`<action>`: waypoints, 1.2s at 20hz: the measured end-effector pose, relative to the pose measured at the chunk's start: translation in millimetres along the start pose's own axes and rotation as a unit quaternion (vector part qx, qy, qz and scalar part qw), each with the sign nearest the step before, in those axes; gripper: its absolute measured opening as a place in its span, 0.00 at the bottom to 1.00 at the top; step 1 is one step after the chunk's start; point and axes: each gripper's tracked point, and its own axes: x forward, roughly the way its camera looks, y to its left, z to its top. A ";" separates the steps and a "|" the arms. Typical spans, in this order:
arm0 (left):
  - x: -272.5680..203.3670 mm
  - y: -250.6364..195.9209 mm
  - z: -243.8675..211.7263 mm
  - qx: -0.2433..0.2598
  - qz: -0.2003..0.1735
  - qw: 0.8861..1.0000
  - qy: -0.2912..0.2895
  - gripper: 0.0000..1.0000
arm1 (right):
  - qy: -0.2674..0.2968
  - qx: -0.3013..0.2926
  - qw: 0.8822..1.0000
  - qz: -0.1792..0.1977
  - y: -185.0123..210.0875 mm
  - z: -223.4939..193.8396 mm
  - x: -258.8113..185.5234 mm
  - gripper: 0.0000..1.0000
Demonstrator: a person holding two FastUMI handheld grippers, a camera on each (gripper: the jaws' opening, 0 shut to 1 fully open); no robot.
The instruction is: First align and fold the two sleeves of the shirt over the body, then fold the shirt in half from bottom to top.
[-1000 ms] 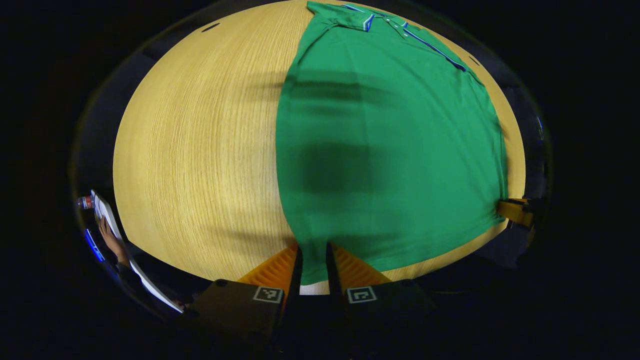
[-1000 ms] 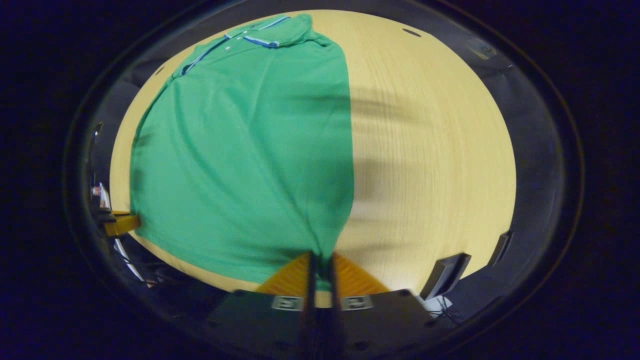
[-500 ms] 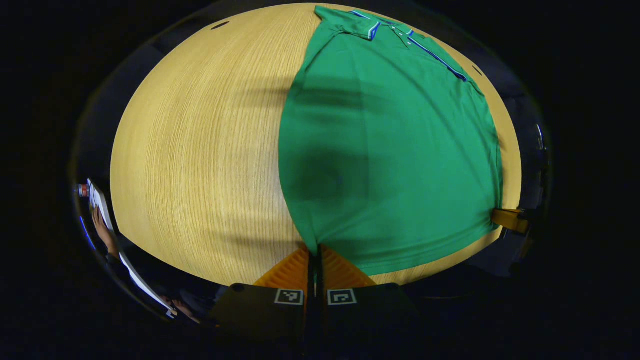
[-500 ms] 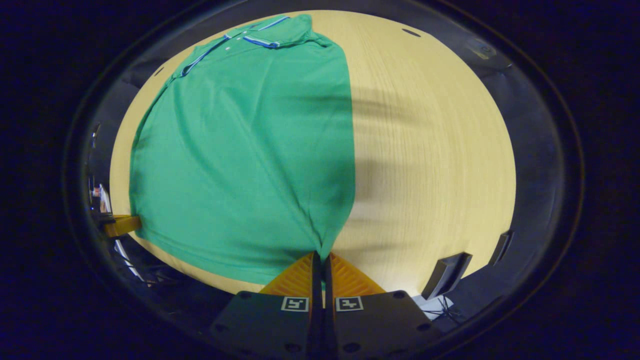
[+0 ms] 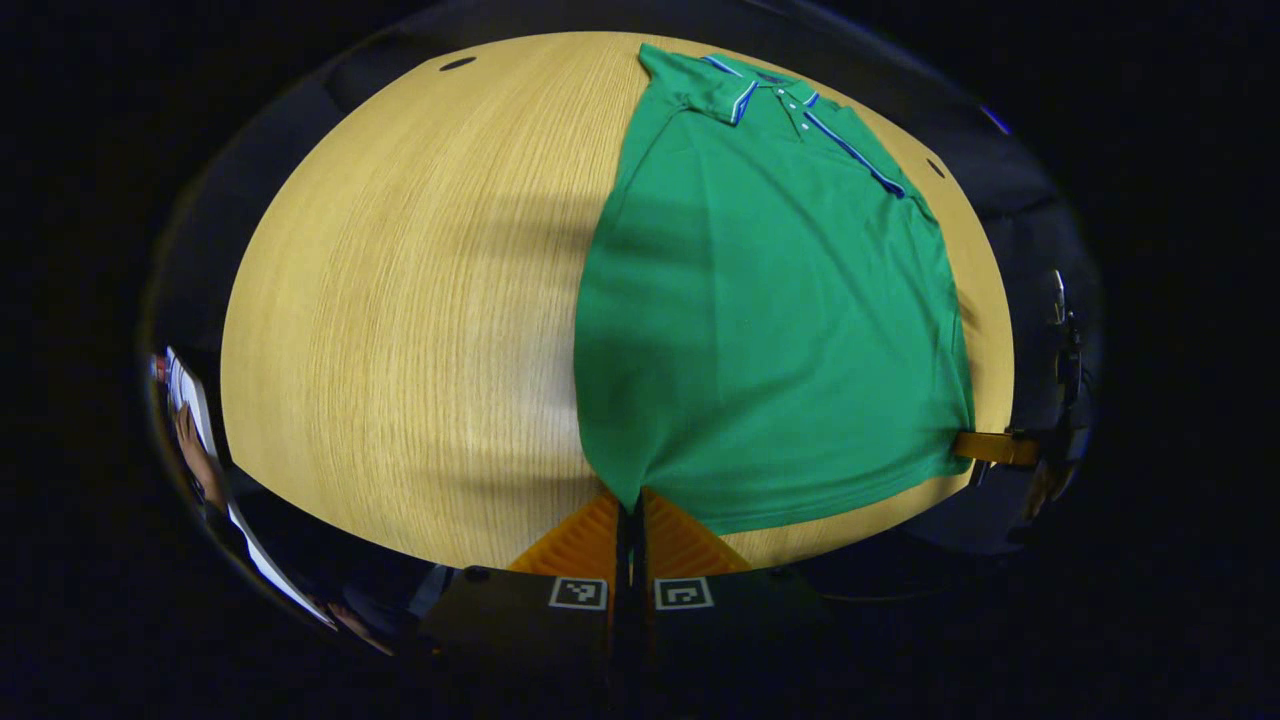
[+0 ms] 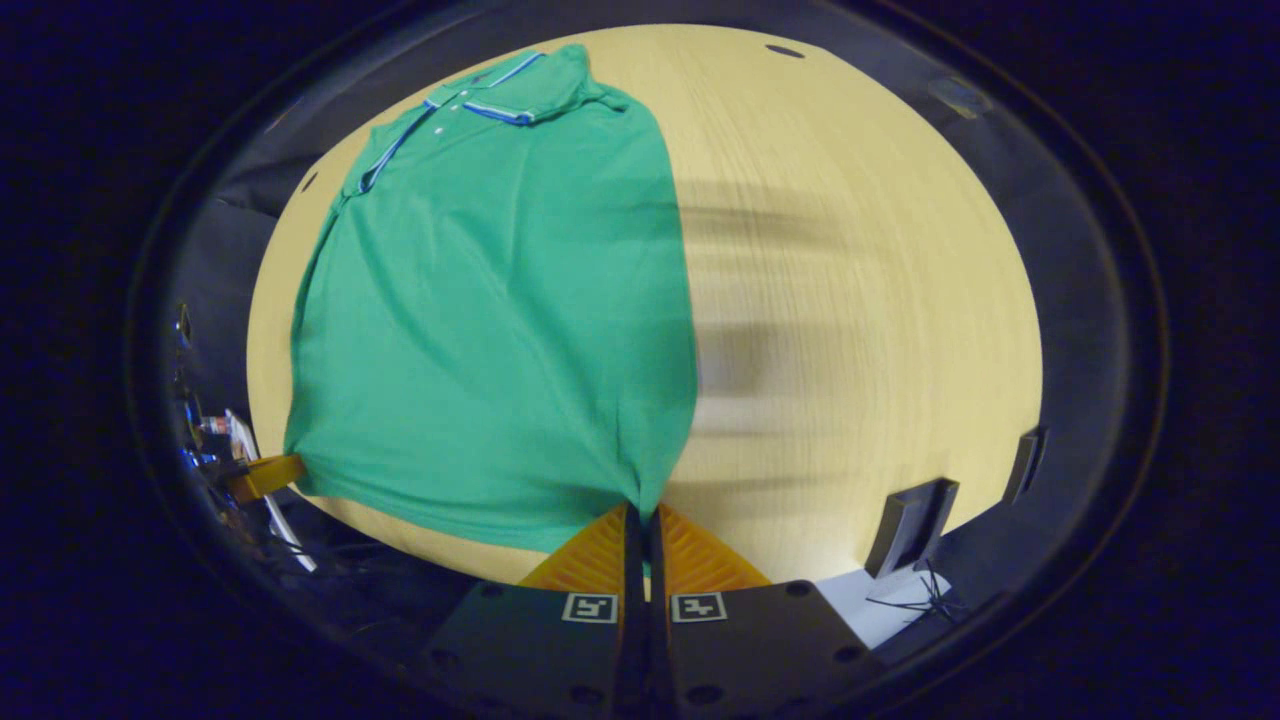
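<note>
Shirt (image 5: pixel 760 320) lies flat on table (image 5: pixel 400 300), collar toward frame top, sleeves already tucked in. Left gripper (image 5: pixel 632 505) and right gripper (image 6: pixel 640 510) each clamp a bottom hem corner at lower centre, likely ready to carry the hem up to the collar.

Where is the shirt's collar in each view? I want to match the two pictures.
Left gripper view: the collar sits at the top, right of centre, on the green shirt.
Right gripper view: the collar sits at the top, left of centre.
Shared landmark: the wooden table.
</note>
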 end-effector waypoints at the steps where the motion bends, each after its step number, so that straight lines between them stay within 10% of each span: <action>1: -5.2 -5.8 11.7 0.006 -0.001 1.000 -0.012 0.03 | -0.006 -0.002 1.000 0.001 1.7 4.0 -6.8 0.08; 24: -57.4 -2.0 233.0 0.023 0.018 0.988 -0.152 0.03 | -0.166 -0.014 0.986 0.020 35.6 220.1 -95.8 0.05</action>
